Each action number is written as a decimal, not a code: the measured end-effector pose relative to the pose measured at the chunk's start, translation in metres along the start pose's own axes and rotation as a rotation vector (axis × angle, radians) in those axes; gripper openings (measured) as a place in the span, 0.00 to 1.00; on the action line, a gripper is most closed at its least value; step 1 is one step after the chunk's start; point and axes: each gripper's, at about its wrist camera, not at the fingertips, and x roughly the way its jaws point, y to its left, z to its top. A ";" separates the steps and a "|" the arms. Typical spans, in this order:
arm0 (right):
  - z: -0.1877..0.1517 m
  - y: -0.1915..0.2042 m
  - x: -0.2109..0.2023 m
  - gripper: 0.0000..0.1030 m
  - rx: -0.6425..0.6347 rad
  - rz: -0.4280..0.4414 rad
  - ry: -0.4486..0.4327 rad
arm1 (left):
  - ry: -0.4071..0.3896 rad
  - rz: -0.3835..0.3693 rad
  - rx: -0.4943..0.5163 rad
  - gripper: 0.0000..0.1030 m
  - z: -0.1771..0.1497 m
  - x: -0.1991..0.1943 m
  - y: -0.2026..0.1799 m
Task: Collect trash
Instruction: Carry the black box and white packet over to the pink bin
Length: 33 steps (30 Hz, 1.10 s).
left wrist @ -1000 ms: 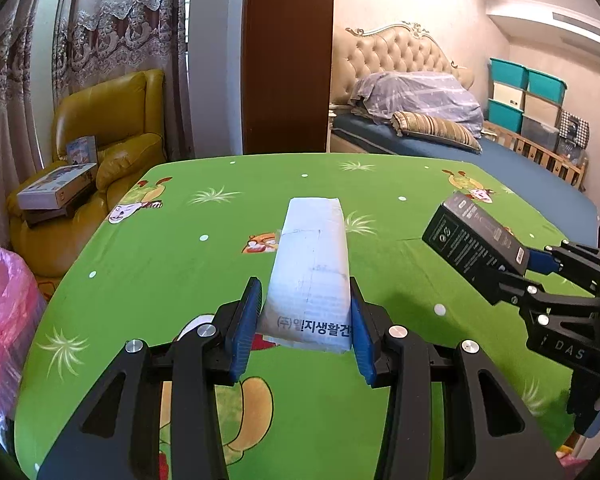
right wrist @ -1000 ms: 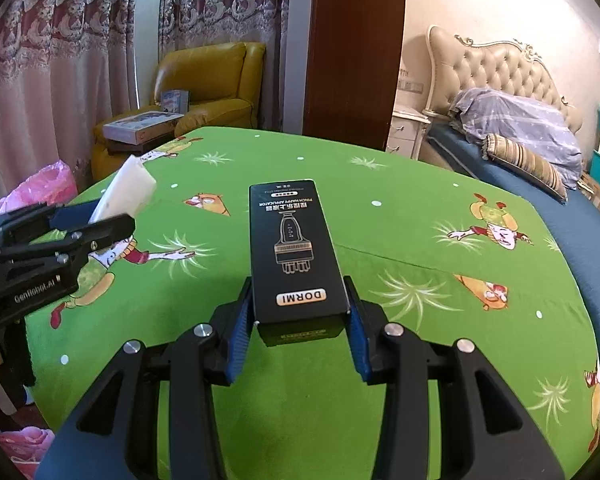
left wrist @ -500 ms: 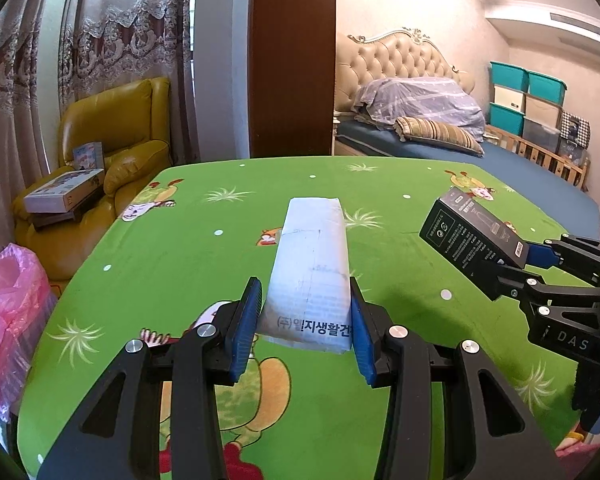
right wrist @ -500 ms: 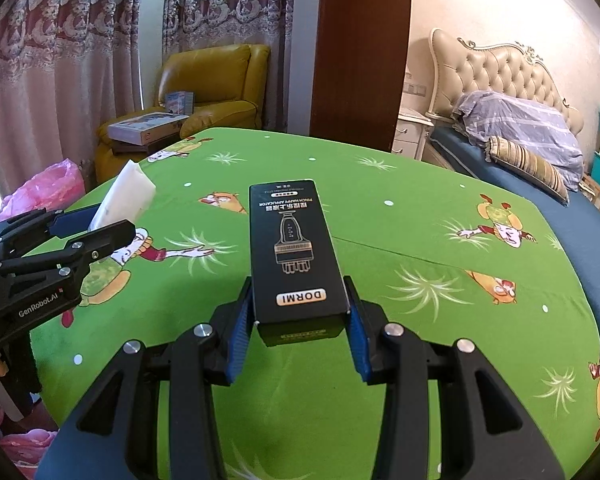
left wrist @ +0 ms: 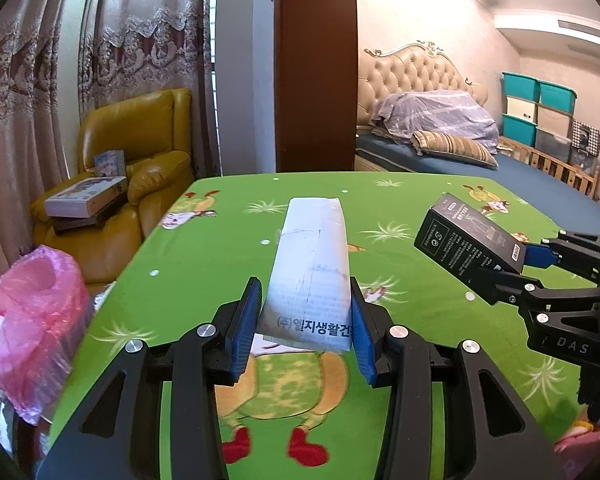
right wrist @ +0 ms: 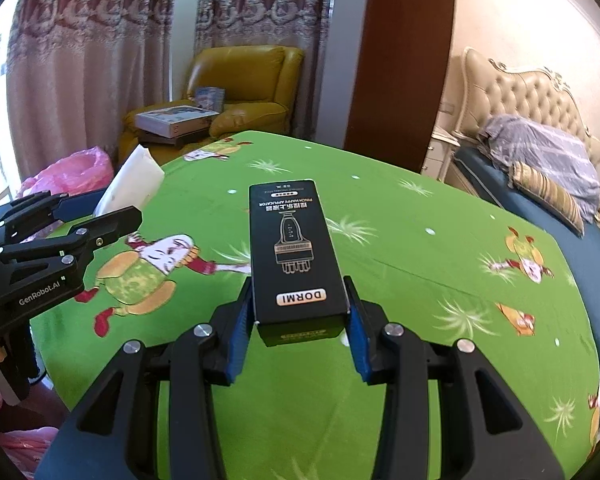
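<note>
My left gripper (left wrist: 304, 328) is shut on a white paper packet (left wrist: 312, 268) with blue Korean print, held above the green cartoon tablecloth (left wrist: 204, 248). The right gripper (right wrist: 298, 328) is shut on a black DORMI box (right wrist: 292, 248) that points forward over the same cloth. In the left wrist view the black box (left wrist: 468, 240) and the right gripper (left wrist: 540, 276) hang at the right. In the right wrist view the white packet (right wrist: 134, 182) and the left gripper (right wrist: 84, 220) show at the left. A pink-lined trash bin (left wrist: 32, 312) stands off the table's left edge.
A yellow armchair (left wrist: 140, 152) with flat boxes (left wrist: 86, 200) on it stands behind the bin by the curtains. A brown door panel (left wrist: 316, 64) rises beyond the table. A bed (left wrist: 480, 168) with pillows lies at the right, with teal storage boxes (left wrist: 536, 100) behind.
Both grippers have drifted back and leftward with their loads still held. The pink bin and the table's left edge have come further into the left wrist view.
</note>
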 end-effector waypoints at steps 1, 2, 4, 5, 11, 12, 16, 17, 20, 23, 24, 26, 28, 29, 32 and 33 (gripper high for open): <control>0.002 0.005 0.000 0.39 -0.011 0.006 -0.001 | -0.002 0.007 -0.004 0.40 0.000 -0.003 0.005; 0.005 0.009 0.000 0.39 -0.022 0.011 -0.001 | -0.004 0.013 -0.007 0.40 -0.001 -0.005 0.010; 0.009 0.019 0.000 0.39 -0.048 0.029 -0.003 | -0.011 0.027 -0.017 0.40 -0.001 -0.010 0.019; 0.011 0.024 0.001 0.39 -0.058 0.038 -0.004 | -0.013 0.033 -0.026 0.40 -0.001 -0.012 0.025; 0.030 0.052 0.004 0.39 -0.110 0.101 -0.014 | -0.037 0.080 -0.046 0.40 0.000 -0.030 0.057; 0.034 0.058 0.005 0.39 -0.118 0.117 -0.019 | -0.040 0.088 -0.051 0.40 0.000 -0.033 0.063; 0.050 0.078 0.005 0.39 -0.154 0.169 -0.032 | -0.055 0.137 -0.084 0.40 0.000 -0.049 0.094; 0.054 0.084 0.005 0.39 -0.163 0.182 -0.035 | -0.056 0.144 -0.089 0.40 0.001 -0.051 0.101; 0.068 0.110 0.005 0.39 -0.211 0.225 -0.047 | -0.060 0.179 -0.103 0.40 0.001 -0.063 0.125; 0.082 0.141 0.007 0.39 -0.272 0.267 -0.060 | -0.055 0.209 -0.123 0.40 0.001 -0.075 0.153; 0.085 0.150 0.007 0.39 -0.291 0.277 -0.065 | -0.054 0.220 -0.139 0.40 0.001 -0.079 0.165; 0.093 0.173 0.007 0.39 -0.333 0.300 -0.080 | -0.050 0.238 -0.162 0.40 0.001 -0.086 0.184; 0.101 0.189 0.008 0.39 -0.364 0.317 -0.089 | -0.046 0.270 -0.181 0.40 0.001 -0.094 0.207; 0.106 0.198 0.009 0.40 -0.377 0.324 -0.093 | -0.045 0.284 -0.187 0.40 0.000 -0.096 0.216; 0.121 0.221 0.017 0.40 -0.404 0.347 -0.096 | -0.030 0.327 -0.211 0.40 0.000 -0.103 0.247; 0.128 0.228 0.021 0.40 -0.408 0.357 -0.093 | -0.025 0.344 -0.222 0.40 -0.001 -0.105 0.258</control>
